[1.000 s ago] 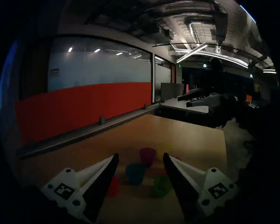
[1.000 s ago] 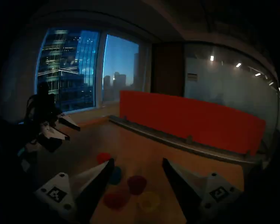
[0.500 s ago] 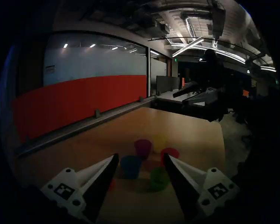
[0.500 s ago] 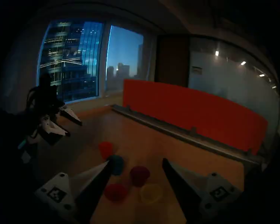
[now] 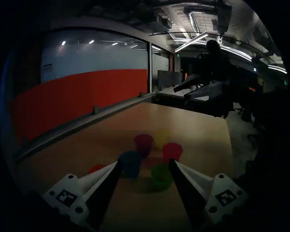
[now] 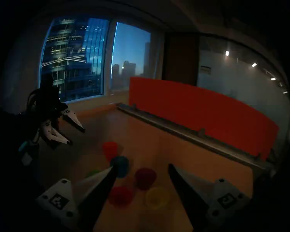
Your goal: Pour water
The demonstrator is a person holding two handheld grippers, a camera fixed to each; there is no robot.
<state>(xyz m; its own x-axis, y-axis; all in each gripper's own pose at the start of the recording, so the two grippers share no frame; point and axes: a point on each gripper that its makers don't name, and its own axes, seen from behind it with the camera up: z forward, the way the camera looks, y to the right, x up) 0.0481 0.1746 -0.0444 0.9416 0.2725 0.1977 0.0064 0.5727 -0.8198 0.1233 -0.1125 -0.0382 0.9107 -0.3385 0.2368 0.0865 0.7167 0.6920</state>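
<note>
Big wooden table [image 5: 191, 131], with a long red wall [image 5: 79, 92] along its far edge. Up above the table, left gripper [image 5: 144, 165] and right gripper [image 6: 142, 168], both with fingers wide apart and holding nothing. Bunched near the middle of the table, little cups: blue cup [image 5: 130, 163], green cup [image 5: 161, 176], red cup [image 5: 172, 150]

I see a tan wooden table [image 5: 199, 135], with an orange-red panel [image 5: 79, 92] along its far left. On it are a blue cup [image 5: 130, 163], a green cup [image 5: 161, 176], a red cup [image 5: 172, 151] and, as far as the dim light lets me judge, a magenta cup [image 5: 144, 144]. The left gripper [image 5: 144, 161] has white fingers [image 5: 94, 181] with black inner faces and a black-and-white marker [image 5: 66, 197].
</note>
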